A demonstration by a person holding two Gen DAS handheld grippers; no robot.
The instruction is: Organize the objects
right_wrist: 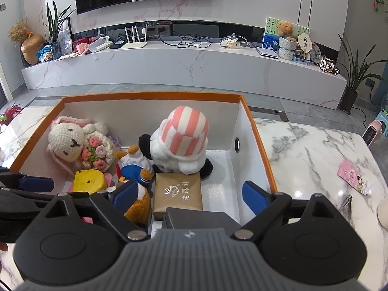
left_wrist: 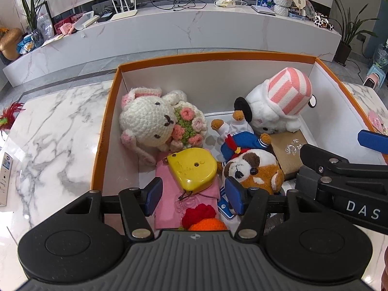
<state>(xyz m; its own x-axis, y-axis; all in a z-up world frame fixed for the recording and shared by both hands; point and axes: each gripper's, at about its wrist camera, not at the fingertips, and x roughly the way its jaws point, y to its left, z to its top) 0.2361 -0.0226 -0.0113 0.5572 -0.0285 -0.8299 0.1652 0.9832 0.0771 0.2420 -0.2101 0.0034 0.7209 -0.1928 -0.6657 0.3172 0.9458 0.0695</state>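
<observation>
Ribbed grey tongs above crocheted rabbit.

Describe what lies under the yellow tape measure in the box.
The yellow tape measure lies on a pink cloth on the floor of the box. Whatever is beneath that cloth is covered and cannot be seen.

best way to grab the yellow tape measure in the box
Take the yellow tape measure across its flat faces' edges, fingers on the left and right rims, coming down from above. It lies flat on the pink cloth with its broad face up, and the crochet bunny and brown dog plush crowd its sides, so keep the approach steep.
</observation>
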